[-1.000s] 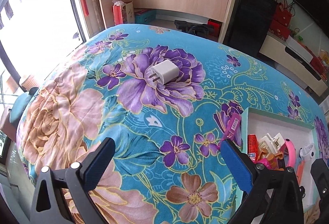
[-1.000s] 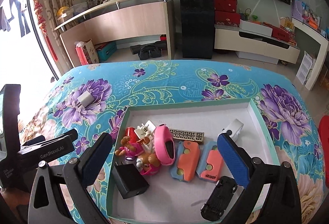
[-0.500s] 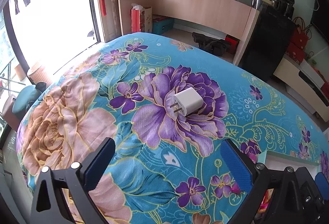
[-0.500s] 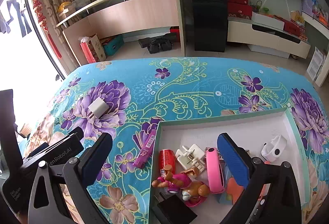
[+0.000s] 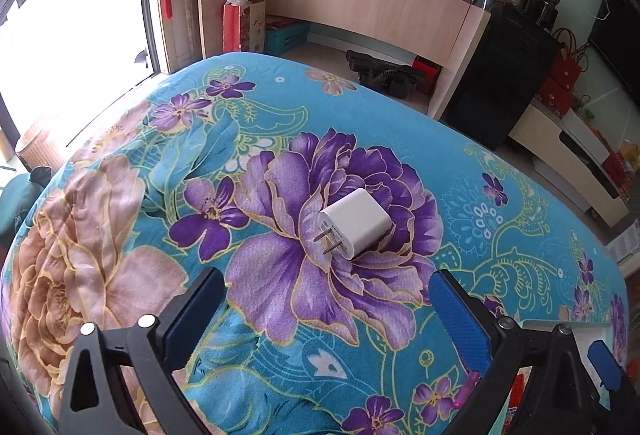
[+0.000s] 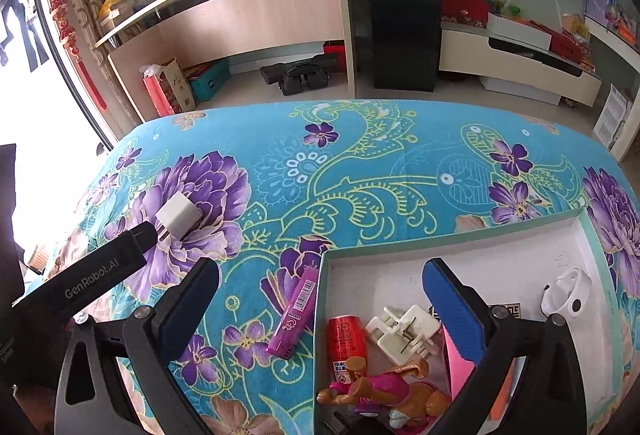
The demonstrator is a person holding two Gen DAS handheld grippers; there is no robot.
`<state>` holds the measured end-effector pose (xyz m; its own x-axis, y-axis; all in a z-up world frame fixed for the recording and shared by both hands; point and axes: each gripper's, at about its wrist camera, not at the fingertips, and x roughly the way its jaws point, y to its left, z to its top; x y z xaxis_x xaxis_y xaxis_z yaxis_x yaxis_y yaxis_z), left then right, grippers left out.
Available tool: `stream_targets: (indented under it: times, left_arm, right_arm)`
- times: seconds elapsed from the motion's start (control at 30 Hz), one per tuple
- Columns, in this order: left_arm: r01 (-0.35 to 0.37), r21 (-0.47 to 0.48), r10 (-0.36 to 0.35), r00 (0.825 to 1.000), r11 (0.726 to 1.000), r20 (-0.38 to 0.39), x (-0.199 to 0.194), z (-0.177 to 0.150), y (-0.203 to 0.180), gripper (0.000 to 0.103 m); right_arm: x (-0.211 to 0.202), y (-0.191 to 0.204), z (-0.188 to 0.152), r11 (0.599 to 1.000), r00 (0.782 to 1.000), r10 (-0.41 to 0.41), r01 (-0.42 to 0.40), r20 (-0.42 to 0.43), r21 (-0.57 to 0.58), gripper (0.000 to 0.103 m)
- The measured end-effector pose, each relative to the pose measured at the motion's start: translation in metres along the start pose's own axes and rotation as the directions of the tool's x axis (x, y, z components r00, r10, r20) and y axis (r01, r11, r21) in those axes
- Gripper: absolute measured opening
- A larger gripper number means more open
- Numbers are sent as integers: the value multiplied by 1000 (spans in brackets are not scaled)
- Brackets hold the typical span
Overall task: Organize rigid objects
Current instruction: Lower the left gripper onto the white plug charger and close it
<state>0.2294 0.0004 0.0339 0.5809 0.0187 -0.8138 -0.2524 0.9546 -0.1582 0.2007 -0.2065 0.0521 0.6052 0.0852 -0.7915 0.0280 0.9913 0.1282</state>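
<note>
Your left gripper point(image 5: 326, 311) is spread wide with nothing in it, blue-padded fingers point(image 5: 458, 311) straddling the line to the small white cube-shaped wall charger point(image 5: 355, 223). That charger lies on its side on the purple peony of the turquoise floral tablecloth point(image 5: 120, 235), its two metal prongs pointing back toward you. It's near the fingertips but not yet between them. From the right wrist view the left gripper's black body point(image 6: 100, 267) sits just short of the prongs.

Prongs-first is an awkward face to grab, so I'd close on the two flat plastic sides instead; the current wide spread looks set up for that.

Your right gripper point(image 6: 320, 299) is also wide open and empty, hovering over the near left corner of the shallow white-lined tray with the pale green rim point(image 6: 592, 243). Already in the tray:
- red cylindrical tube point(image 6: 346, 339)
- white plastic clip point(image 6: 404, 329)
- pink-and-brown toy figure point(image 6: 384, 391)
- white ring-shaped band point(image 6: 566, 291), off on the far right side, apart from the rest

Loose items go in that tray, judging by the pile. Two are out:
- the charger, well apart from the tray
- flat magenta barcode-labelled packet point(image 6: 296, 311), lying on the cloth just beside the tray's left wall, right under your right gripper's reach

Likely split: left takes the charger, right takes the packet.
</note>
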Motion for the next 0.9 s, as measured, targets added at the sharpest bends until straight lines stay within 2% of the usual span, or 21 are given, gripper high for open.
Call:
stream_targets:
  times: [0.17,0.3,0.4,0.53,0.6,0.9]
  left_arm:
    - [30,25,-28,999,999,-45,19,2,5,103]
    - [42,35,-41,998,998,-50,34,4,4,103]
    - [27,49,-26,999,998,-26,40,6,4,103]
    - [57,43,-56,998,997,-27,50,8,5,103]
    - [68,55,-66,997,996,-33,54,8,3,97]
    - [65,92,-63,998,994,-23,63,10,-7,95]
  right_arm:
    - [5,4,2,1000,1000,-27,27,1,-8,102]
    - [15,6,0,1000,999,-25,25,-25,-8,102]
    - [19,8,-1,1000,999,-25,25,-33,-10,102]
    - [27,8,-4,1000,998,-26,26,-52,-10,102]
    - [31,7,-5,1000,998,-27,27,-61,-7,102]
    - [42,10,-3,998,998,-54,53,-34,-42,102]
